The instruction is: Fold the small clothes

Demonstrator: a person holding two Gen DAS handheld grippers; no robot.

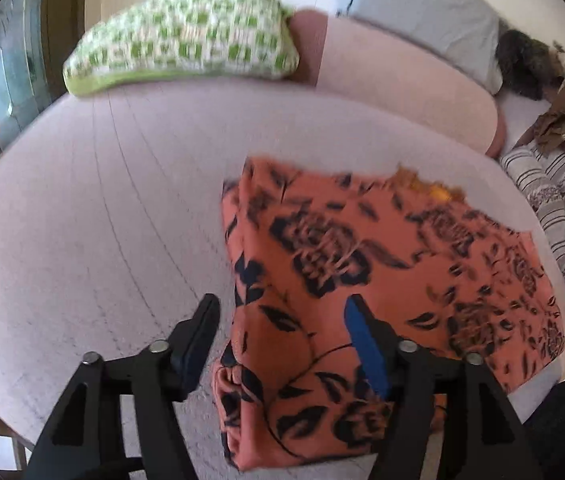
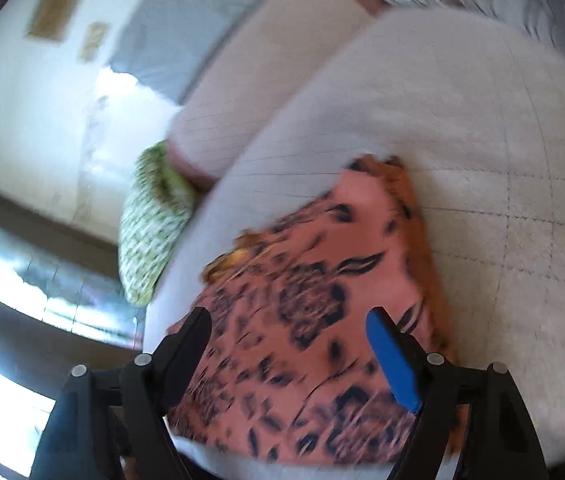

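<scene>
Folded garment (image 1: pixel 382 264) (apparently) on bed (image 1: pixel 102 200).

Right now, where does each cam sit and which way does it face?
Left wrist: on the left gripper, angled down at the folded orange floral garment on the pale bed cover; its own open fingers show, green checked pillow beyond.
Right wrist: on the right gripper, tilted view over the same garment; own open fingers show, wall and floor to the left.
Shared: garment, bed cover, green pillow.
</scene>
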